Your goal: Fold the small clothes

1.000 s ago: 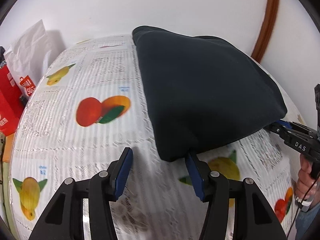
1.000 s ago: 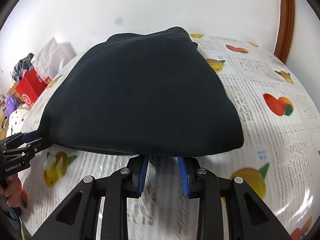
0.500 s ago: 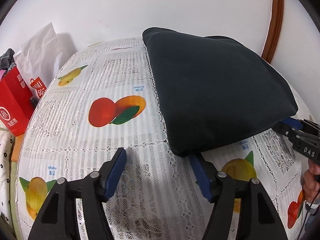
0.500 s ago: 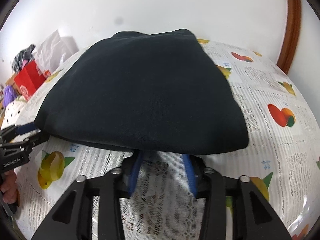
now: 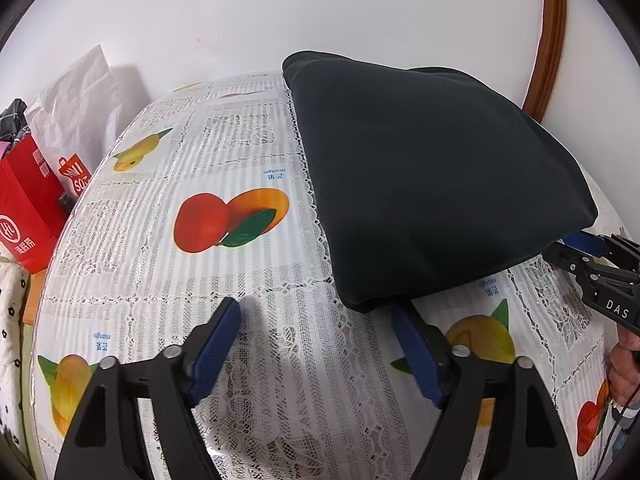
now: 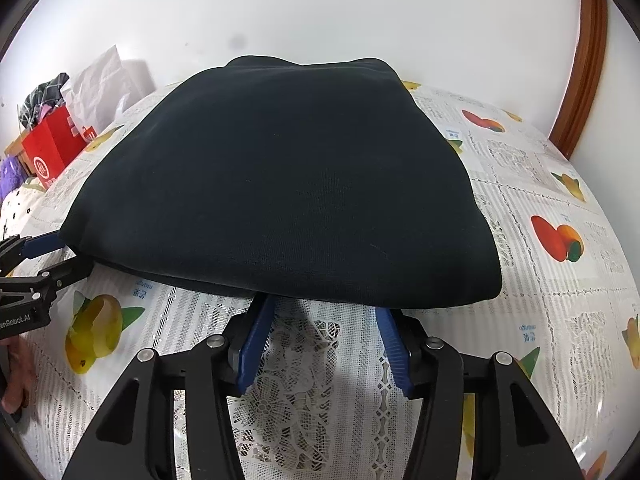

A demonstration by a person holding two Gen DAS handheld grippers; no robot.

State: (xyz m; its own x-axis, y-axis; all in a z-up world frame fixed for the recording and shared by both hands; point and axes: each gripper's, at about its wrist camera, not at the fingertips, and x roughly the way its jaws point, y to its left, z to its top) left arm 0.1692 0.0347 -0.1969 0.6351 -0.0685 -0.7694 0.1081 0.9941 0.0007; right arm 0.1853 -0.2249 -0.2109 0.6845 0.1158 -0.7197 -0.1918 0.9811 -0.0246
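Both sets of jaws opening, nothing clamped — folded dark garment (image 6: pixel 280 184) lies just ahead of right gripper (image 6: pixel 324 328); left gripper (image 5: pixel 316 334) sits at its corner.

You can read "DAS" on the black body of the right gripper (image 5: pixel 588 256) at the table's right edge. The left gripper (image 6: pixel 56 256), by the left edge, carries "enRobot.AI". A white bag (image 5: pixel 76 120) off the table shows "MINI SO", partly hidden.
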